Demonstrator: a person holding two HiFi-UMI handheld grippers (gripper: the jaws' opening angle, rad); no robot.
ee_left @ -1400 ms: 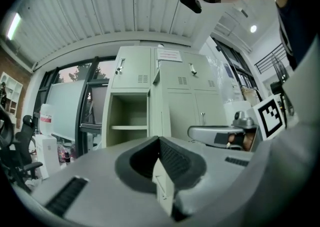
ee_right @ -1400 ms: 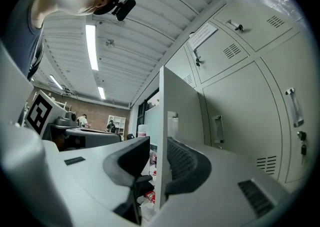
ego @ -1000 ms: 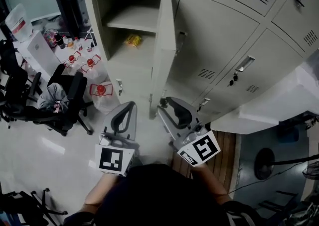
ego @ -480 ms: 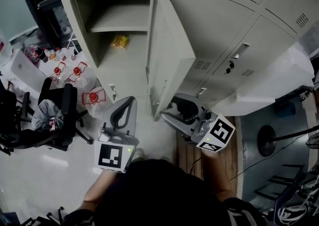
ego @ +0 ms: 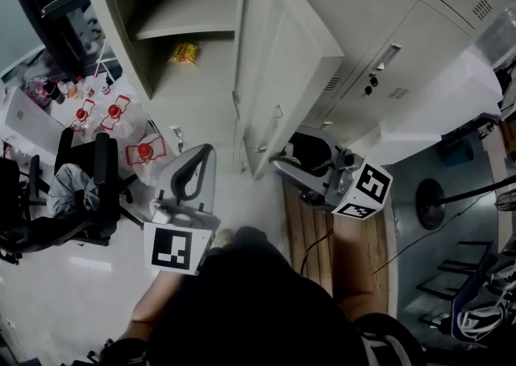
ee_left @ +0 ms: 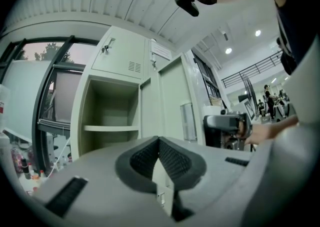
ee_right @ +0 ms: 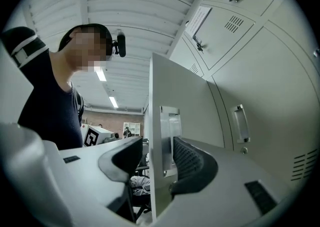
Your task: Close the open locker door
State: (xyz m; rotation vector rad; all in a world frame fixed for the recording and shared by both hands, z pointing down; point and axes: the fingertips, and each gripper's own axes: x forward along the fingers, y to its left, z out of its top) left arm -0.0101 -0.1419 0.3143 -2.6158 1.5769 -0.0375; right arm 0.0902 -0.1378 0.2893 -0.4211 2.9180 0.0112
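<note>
Grey-painted steel locker door stands half open, its free edge between the opening jaws of the right gripper, pads seemingly clear of it; press the outer-face jaw flat near the latch and sweep steadily toward the frame, while the left gripper, jaws together and empty, hangs just beside.
</note>
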